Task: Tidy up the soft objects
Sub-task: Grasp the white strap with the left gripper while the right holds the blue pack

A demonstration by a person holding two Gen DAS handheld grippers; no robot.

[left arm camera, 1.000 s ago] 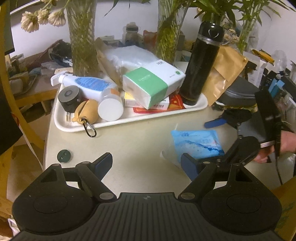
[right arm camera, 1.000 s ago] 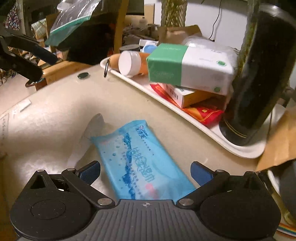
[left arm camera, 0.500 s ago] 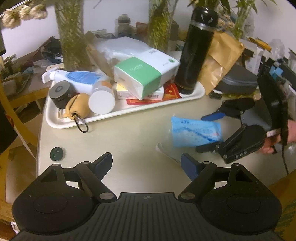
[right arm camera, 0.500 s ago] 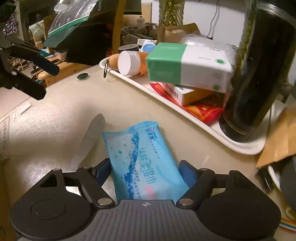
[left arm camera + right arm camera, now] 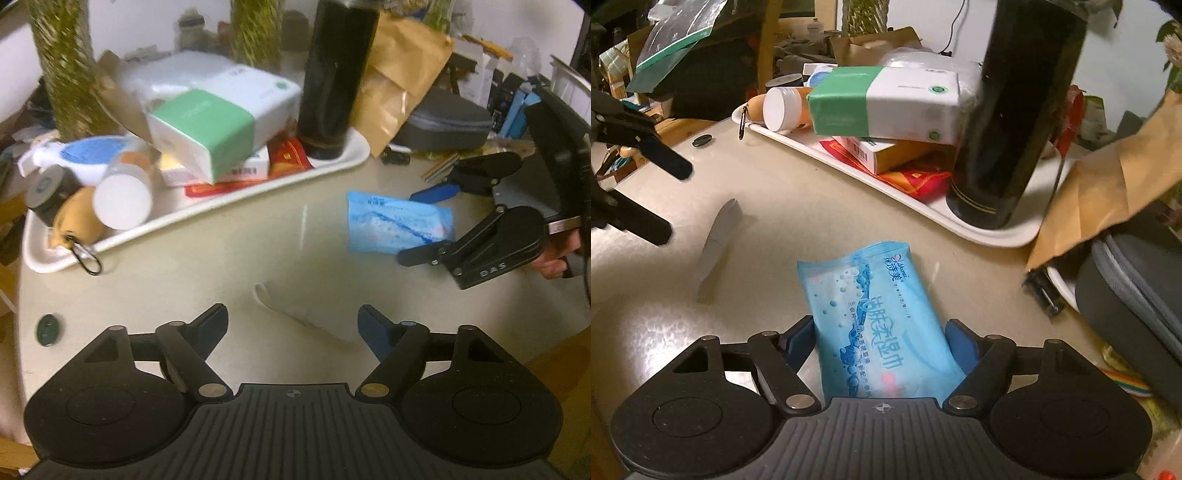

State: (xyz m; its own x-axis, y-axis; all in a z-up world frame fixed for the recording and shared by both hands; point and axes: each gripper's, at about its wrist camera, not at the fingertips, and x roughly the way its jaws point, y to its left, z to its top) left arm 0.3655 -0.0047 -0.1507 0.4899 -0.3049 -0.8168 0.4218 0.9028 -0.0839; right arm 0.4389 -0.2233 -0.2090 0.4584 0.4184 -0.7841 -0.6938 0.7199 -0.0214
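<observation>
A light blue pack of wet wipes point(image 5: 875, 317) is held between the blue pads of my right gripper point(image 5: 881, 341), which is shut on its sides; it also shows in the left wrist view point(image 5: 395, 225), raised a little over the beige table. My left gripper point(image 5: 293, 326) is open and empty, low over the table. A green and white tissue pack point(image 5: 218, 122) lies on top of boxes in the white tray point(image 5: 221, 210); the right wrist view shows the tissue pack point(image 5: 886, 99) too.
The tray point(image 5: 990, 229) also holds a tall black flask point(image 5: 1015, 110), a white-capped jar point(image 5: 123, 201), a spray bottle point(image 5: 85, 155) and a tan pouch. A white strip point(image 5: 291, 314) and a dark green disc point(image 5: 47, 328) lie on the table. A brown paper bag point(image 5: 402, 77) and grey case point(image 5: 447, 125) stand at right.
My right gripper has closed on the sides of the wet wipes pack and drawn it back from the strip. My left gripper has moved nearer the tray and stayed open.
</observation>
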